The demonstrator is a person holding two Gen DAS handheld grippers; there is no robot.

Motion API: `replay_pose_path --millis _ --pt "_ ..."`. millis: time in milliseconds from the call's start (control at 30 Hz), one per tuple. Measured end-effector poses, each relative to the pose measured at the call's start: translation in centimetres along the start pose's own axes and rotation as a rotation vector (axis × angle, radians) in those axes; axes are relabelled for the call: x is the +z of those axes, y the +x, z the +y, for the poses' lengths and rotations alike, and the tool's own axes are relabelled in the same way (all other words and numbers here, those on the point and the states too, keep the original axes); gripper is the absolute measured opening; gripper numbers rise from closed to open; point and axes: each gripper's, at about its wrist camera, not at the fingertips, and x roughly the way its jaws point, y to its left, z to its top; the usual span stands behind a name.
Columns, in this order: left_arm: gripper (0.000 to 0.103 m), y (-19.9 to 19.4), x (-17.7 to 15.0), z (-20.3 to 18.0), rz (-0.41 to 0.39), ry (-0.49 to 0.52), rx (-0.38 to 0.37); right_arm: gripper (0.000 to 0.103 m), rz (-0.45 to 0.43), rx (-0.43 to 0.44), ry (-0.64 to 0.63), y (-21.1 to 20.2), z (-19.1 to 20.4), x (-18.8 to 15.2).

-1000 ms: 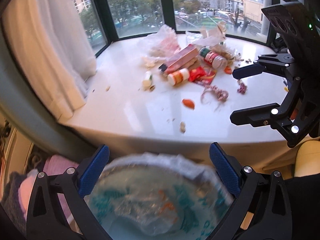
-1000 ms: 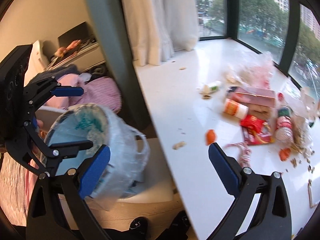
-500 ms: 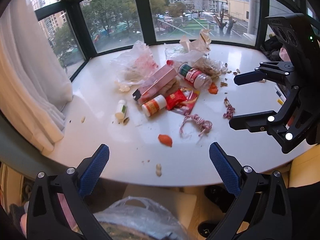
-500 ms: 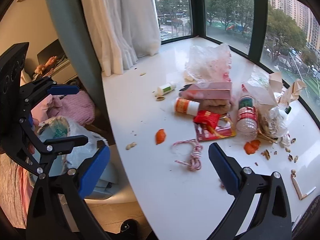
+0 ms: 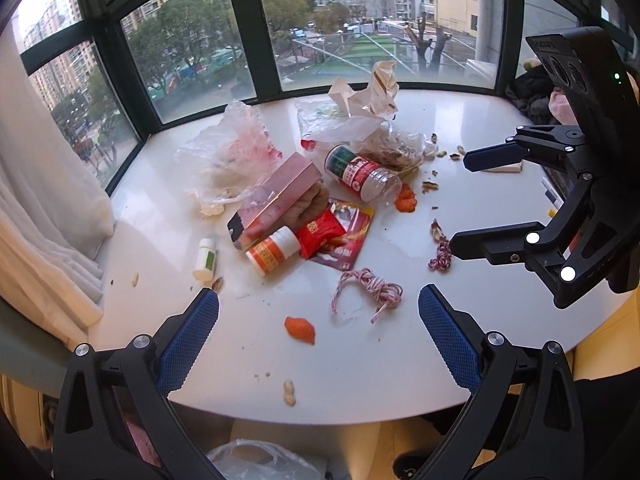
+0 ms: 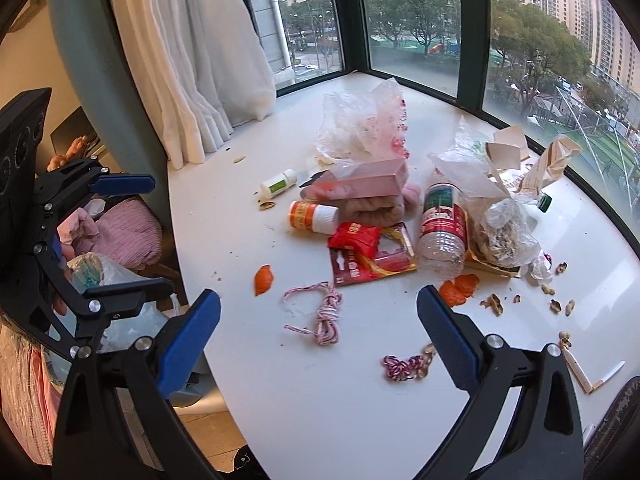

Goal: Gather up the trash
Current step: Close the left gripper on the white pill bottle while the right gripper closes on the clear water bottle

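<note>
White and rounded, the table [image 5: 400,360] curves along a dark-framed bay window, and its near rim carries only crumbs and a lone peanut [image 5: 289,393], leaving open room at the edge. Below that edge, a bin lined with a clear plastic bag [image 6: 116,304] sits beside the left gripper [image 6: 132,236], whose jaws stand wide apart on nothing. The right gripper [image 6: 318,336] hovers over the table, jaws likewise spread and empty. Between its fingertips lies a tangle of red-and-white string [image 6: 324,312], with an orange peel [image 6: 264,279] just to the left. Farther in, the trash crowds together: a red packet [image 5: 336,232], an orange-labelled pill bottle [image 5: 274,250], a pink box [image 5: 276,200] and a clear bottle on its side [image 5: 362,174]. Behind them slump a crumpled plastic bag [image 5: 232,152] and torn paper [image 5: 380,88], near the window
</note>
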Motion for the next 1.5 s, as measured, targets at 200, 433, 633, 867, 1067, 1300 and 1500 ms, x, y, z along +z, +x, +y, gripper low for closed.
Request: replay_pose_path --millis 200,433,633,867,1067,1300,1500 --pt "0.097 1.5 1.2 0.1 0.004 -0.027 -0.015 0.096 0.01 -0.009 0.007 0.6 -2.1 0.6" --pt "0.097 3.8 2.2 1.1 0.026 -0.059 -0.016 0.096 0.024 -0.012 0.04 2.1 -4.6 1.9" --pt "0.097 6.8 3.2 2.3 0.052 -0.073 -0.021 0.096 0.064 0.0 0.078 4.8 -6.9 2.5" --pt "0.097 11.2 3.8 3.2 0.111 -0.065 -0.067 0.096 0.116 0.035 0.132 8.4 -9.2 2.9" --pt "0.097 14.5 3.8 4.5 0.155 -0.074 -0.102 0.096 0.175 0.051 0.187 11.6 -11.3 3.4" --pt "0.097 17.5 3.4 6.2 0.207 -0.05 -0.118 0.096 0.208 0.042 0.224 14.3 -12.6 3.7" --pt "0.096 19.7 3.5 6.9 0.233 0.0 -0.154 0.096 0.224 0.004 0.24 16.0 -13.2 4.0"
